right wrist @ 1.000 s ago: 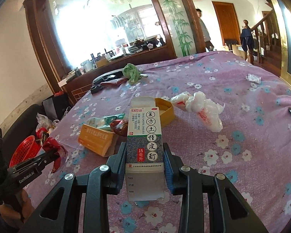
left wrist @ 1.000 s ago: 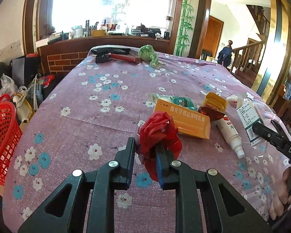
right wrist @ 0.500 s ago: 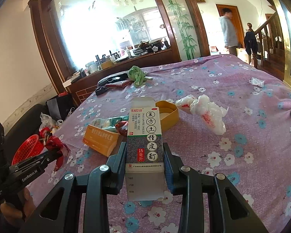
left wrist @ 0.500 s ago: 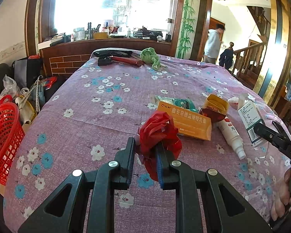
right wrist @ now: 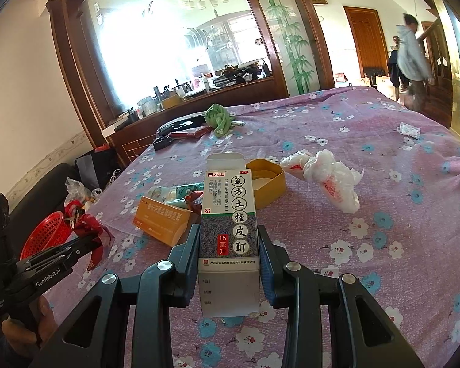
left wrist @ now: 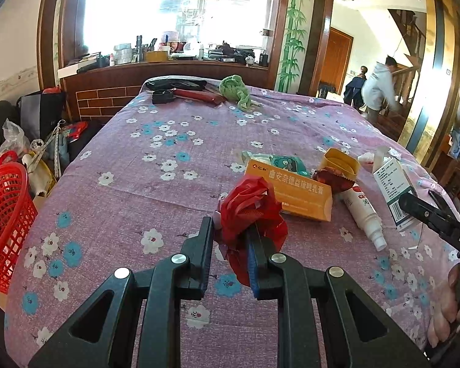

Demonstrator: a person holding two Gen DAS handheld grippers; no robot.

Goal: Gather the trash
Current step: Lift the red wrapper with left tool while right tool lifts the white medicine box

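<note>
So both grippers have their hands full here. The left gripper [left wrist: 231, 245] is clamped on a crumpled red wrapper [left wrist: 250, 211], which bunches up above the fingertips and hangs a bit below them, held over the purple flowered cloth [left wrist: 156, 190] that covers the table. The right gripper [right wrist: 228, 251] is squeezing a tall white and grey carton [right wrist: 228, 217] with red and black print, upright between the pads, its top flap open. Still lying on the cloth: an orange box [left wrist: 294, 196] just past the wrapper, a teal packet [left wrist: 279, 162] tucked behind it, a yellow tub [left wrist: 340, 165] next to a dark red wrapper [left wrist: 331, 181], and a white tube [left wrist: 365, 214] lying on its side with the nozzle toward the camera. From the right wrist you also see a crumpled white tissue [right wrist: 325, 178] off to the right of the tub, and a small white sachet [right wrist: 409, 129] farther out. At the far end of the table there's a green rag [left wrist: 236, 90] beside some dark and red things I can't make out. A red basket [left wrist: 3, 224] sits off the left edge of the table, lower down, near some bags. A person in a grey hoodie [right wrist: 409, 58] is in the doorway at the back.
</note>
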